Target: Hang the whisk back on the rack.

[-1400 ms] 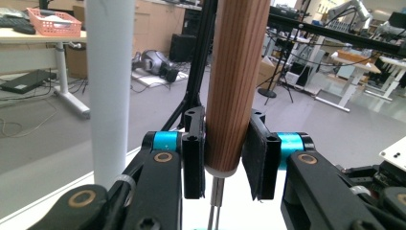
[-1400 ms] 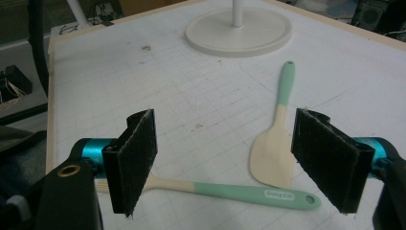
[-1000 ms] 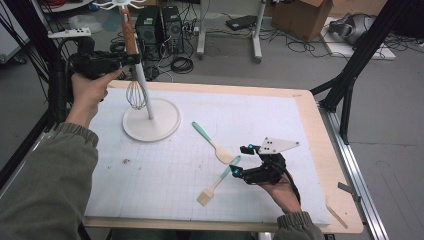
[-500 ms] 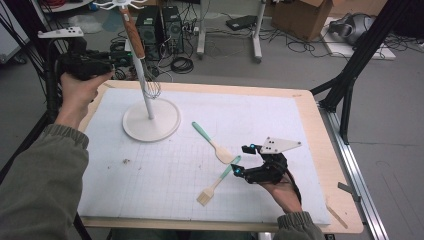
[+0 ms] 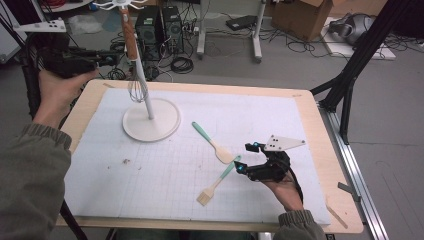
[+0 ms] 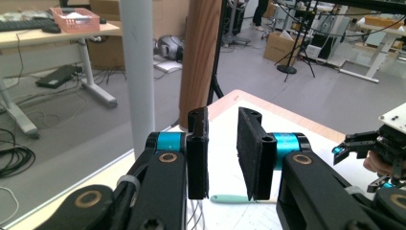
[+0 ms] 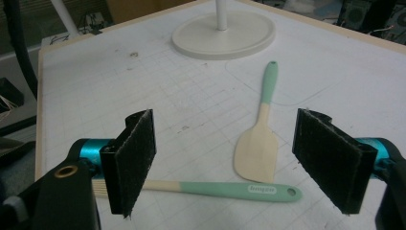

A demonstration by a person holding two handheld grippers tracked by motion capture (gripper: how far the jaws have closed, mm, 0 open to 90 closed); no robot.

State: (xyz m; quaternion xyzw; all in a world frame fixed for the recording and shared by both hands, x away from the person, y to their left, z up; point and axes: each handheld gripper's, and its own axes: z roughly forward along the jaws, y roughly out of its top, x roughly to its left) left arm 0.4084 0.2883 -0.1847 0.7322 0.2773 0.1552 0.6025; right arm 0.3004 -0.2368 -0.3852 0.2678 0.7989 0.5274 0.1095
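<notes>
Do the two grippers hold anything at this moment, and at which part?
Nothing is held. The left gripper is open beside the whisk's wooden handle. The right gripper is wide open above the brush.

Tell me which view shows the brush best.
The right gripper view: the brush lies close between the open right gripper jaws, bristles hidden. The high view shows it whole but small. In the left gripper view I can't identify it.

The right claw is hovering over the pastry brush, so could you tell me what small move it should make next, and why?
Probably lower the right claw and close it on the pastry brush: its jaws stand wide open, with the brush's teal handle lying flat on the mat between them, not yet touched.
</notes>
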